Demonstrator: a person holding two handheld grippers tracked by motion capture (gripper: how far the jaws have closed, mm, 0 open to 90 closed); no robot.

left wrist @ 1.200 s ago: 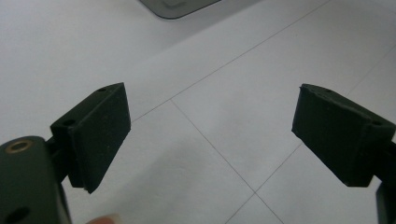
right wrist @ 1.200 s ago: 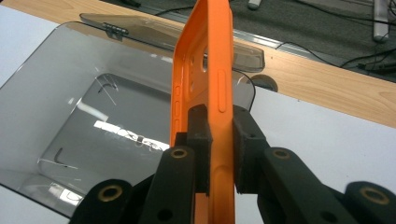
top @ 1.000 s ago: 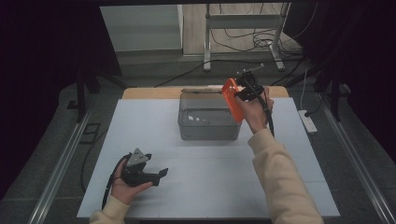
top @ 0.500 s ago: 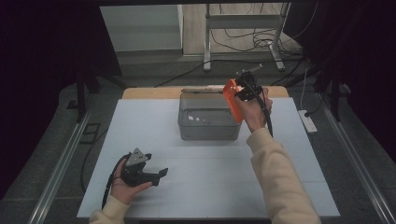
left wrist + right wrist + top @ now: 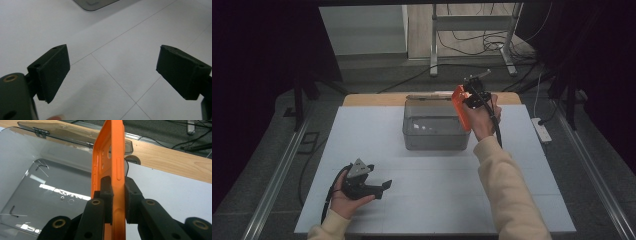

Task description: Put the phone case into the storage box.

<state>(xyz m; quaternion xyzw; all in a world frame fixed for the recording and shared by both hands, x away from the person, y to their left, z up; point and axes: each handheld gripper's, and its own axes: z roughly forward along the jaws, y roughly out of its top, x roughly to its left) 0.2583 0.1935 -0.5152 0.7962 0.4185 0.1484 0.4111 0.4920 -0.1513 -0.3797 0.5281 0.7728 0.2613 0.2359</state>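
The left claw is wide open, with nothing between its two black jaws. Under it is the white tabletop, which has thin lines across it. A corner of a grey box peeks in at the far edge.

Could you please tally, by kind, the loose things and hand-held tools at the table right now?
Orange phone case: 1
Clear plastic box, lid open: 1
Hand-held tools: 2, the left tool open on the table, the right tool shut on the case
Total: 4
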